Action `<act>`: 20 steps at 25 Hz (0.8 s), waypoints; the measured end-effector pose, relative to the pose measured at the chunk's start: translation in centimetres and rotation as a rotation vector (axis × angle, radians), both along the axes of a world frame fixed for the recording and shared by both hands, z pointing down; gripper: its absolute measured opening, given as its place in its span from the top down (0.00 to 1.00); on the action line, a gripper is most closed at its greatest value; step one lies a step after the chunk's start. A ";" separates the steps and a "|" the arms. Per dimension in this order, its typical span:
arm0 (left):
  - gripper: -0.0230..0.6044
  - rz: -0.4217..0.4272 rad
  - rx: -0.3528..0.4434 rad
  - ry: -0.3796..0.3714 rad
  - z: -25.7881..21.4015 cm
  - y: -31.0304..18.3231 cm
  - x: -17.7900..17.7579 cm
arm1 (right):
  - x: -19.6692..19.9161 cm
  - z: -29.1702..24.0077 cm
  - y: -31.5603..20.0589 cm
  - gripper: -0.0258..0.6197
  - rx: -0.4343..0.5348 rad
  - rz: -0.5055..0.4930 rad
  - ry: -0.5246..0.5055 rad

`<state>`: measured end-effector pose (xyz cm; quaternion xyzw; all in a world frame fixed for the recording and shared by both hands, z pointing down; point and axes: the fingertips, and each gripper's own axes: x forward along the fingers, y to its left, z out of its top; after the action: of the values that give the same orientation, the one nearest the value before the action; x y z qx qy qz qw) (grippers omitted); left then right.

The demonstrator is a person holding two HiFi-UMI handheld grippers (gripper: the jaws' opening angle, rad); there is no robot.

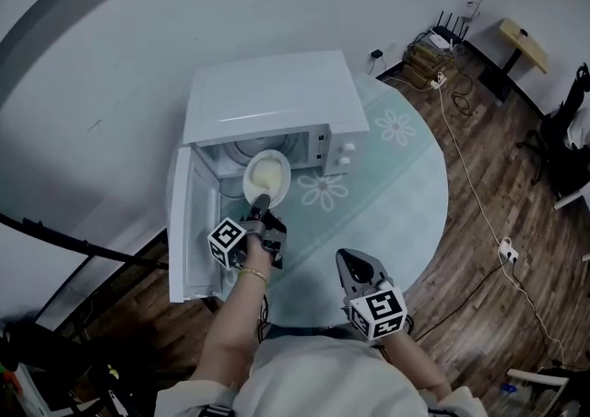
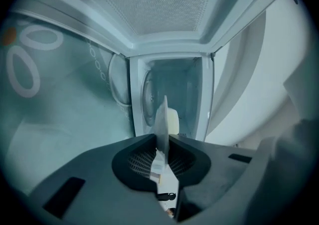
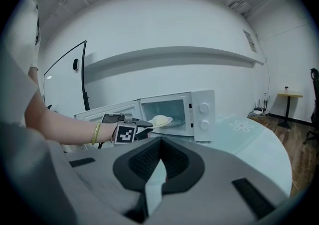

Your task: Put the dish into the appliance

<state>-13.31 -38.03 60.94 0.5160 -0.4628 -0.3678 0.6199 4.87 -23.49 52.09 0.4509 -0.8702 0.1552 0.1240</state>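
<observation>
Dish (image 1: 266, 175), pale and carrying a lump of pale food, lies at the mouth of the microwave (image 1: 277, 97) in the head view. It is partly over the threshold of the open cavity, and its near rim is pinched by the left gripper (image 1: 261, 205). The door (image 1: 182, 221) stands wide open at the microwave's left. The right gripper (image 1: 353, 266) hovers in front of the microwave, well apart from it, above the round table (image 1: 415, 175).

In the left gripper view the jaws are clamped on a narrow strip of the rim, so the dish shows edge-on with the cavity and its glass turntable (image 2: 148, 98) straight ahead. So small a hold is the main risk. The weight hangs far out from the pads, so the dish may pivot in the grip and let the food slide. The far rim may also dip and knock the cavity's lower lip or the turntable.

In the right gripper view the dish (image 3: 160, 120) is level at the microwave's opening. This gripper's own jaws are pressed together on nothing, so it gives no support. If the dish is let go here, short of the turntable's middle, I judge it could tip back out of the microwave.
</observation>
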 end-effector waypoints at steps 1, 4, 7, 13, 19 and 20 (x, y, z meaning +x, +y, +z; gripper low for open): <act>0.90 -0.003 -0.005 0.002 0.4 -0.6 -0.2 | -0.2 0.2 -0.4 0.95 -0.006 -0.001 0.002; 0.90 -0.011 -0.023 0.007 1.5 -2.0 -0.8 | -0.8 0.7 -1.3 0.95 -0.020 -0.002 0.008; 0.90 -0.018 -0.035 0.007 2.6 -3.3 -1.4 | -1.1 1.1 -2.3 0.95 -0.031 0.002 0.010; 0.89 -0.036 -0.052 0.022 4.0 -5.2 -2.2 | -1.4 1.6 -3.7 0.95 -0.043 0.011 0.007; 0.89 -0.048 -0.062 0.012 4.8 -6.8 -2.7 | -1.8 2.2 -3.9 0.95 -0.063 -0.002 0.011; 0.89 -0.049 -0.062 0.009 4.9 -7.2 -2.8 | -1.8 2.4 -4.0 0.95 -0.066 -0.002 0.013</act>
<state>-16.10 -45.20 65.80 0.4835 -0.4836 -0.3707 0.6284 3.10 -27.44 54.46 0.4468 -0.8642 0.1810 0.1444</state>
